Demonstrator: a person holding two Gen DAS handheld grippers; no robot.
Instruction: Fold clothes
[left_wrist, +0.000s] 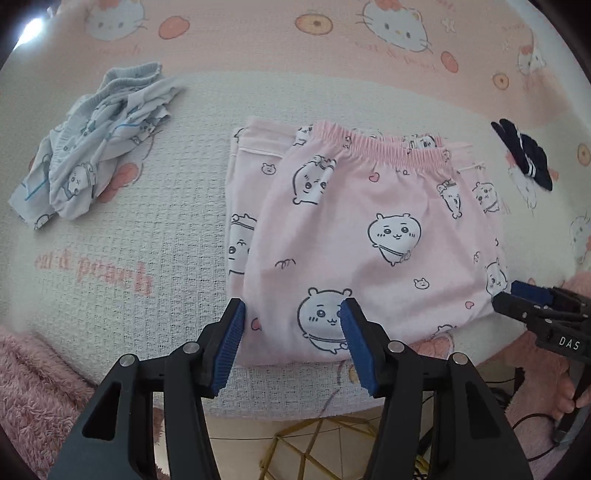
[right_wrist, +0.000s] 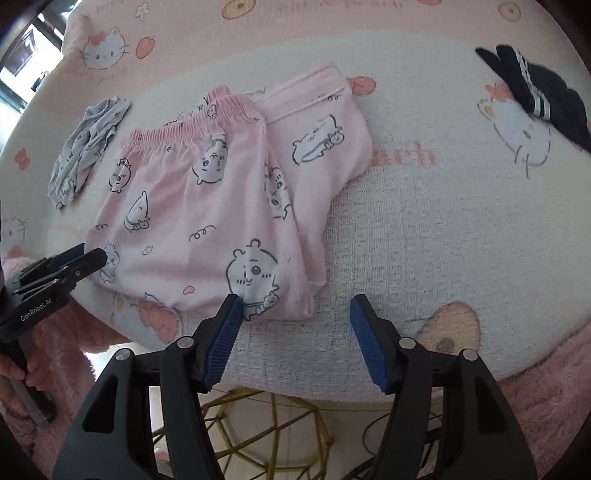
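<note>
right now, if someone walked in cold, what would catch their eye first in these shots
The folded pink pyjama trousers with white cartoon animals lie mid-table on the pink-and-white cartoon-cat towel cover. Both open black grippers with blue pads, left and right, hover at the trousers' near edge. A crumpled pale blue garment sits far left, a dark navy striped piece far right.

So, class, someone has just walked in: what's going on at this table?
A person is folding clothes with a handheld claw in each hand. The pink cartoon-print pajama pants lie folded on the towel-covered table. The left claw and right claw both hover open at the pants' near edge, gripping nothing. A crumpled light blue garment and a dark striped item lie off to the sides, untouched.
</note>
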